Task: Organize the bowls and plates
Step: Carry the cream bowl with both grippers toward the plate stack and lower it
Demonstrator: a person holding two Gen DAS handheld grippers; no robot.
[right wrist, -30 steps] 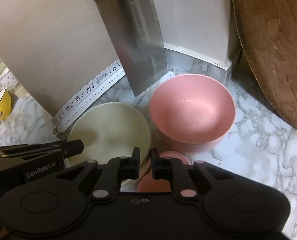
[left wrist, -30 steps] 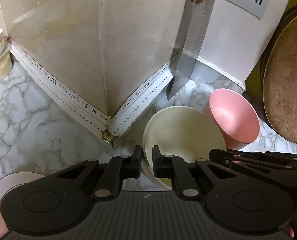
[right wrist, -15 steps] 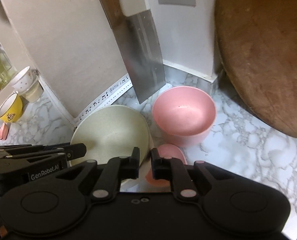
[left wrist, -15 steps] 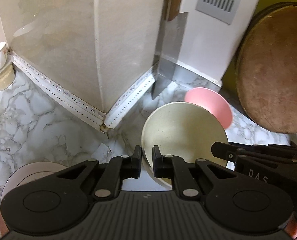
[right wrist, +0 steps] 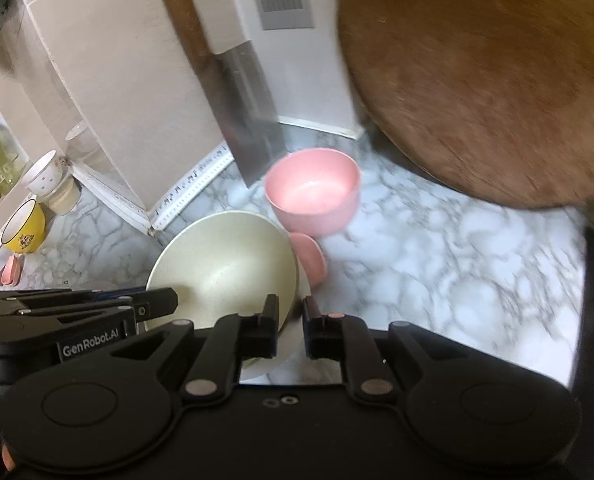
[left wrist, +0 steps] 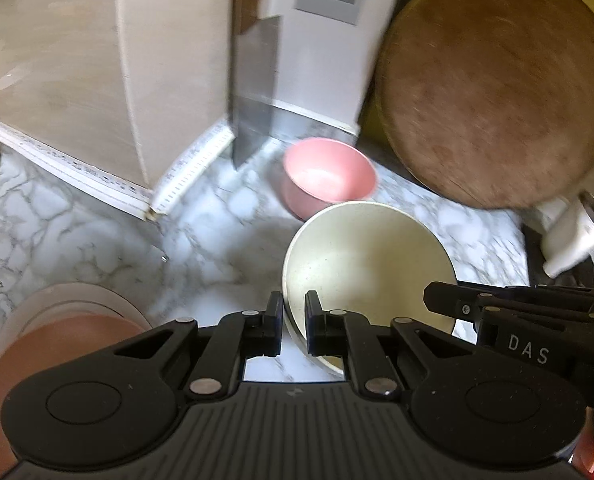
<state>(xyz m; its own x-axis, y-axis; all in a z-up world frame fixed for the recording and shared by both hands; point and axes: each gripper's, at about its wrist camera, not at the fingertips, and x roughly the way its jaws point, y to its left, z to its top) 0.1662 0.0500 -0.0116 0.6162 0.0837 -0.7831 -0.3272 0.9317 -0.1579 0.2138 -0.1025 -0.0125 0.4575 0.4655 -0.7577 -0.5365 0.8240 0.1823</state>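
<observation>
Clenched with the left gripper [left wrist: 293,318] on one side of the cream bowl [left wrist: 369,264], thin rim pinched between nearly closed jaws. Clamped likewise with the right gripper [right wrist: 289,318] on the opposite side of the same rim. Held tilted between the two, over the middle of the marble countertop [right wrist: 437,260]; nothing inside. Cannot tell whether a second, paler bowl sits nested beneath it.

Just behind, a small pink dish [right wrist: 311,254], partly hidden by the cream bowl. Farther back, near the rear corner of the countertop, an upright pink bowl [left wrist: 329,178], empty, apart from the cream one. Beside it, a cleaver [right wrist: 249,120] hanging blade-down against the wall. At the back right, a round wooden chopping board [left wrist: 497,80] leaning upright.

At the near left edge, a stack of plates [left wrist: 69,320], brownish-pink on top of paler ones. Along the far left edge, a yellow cup [right wrist: 23,228] and a white dotted cup [right wrist: 43,178] set in a beige one.
</observation>
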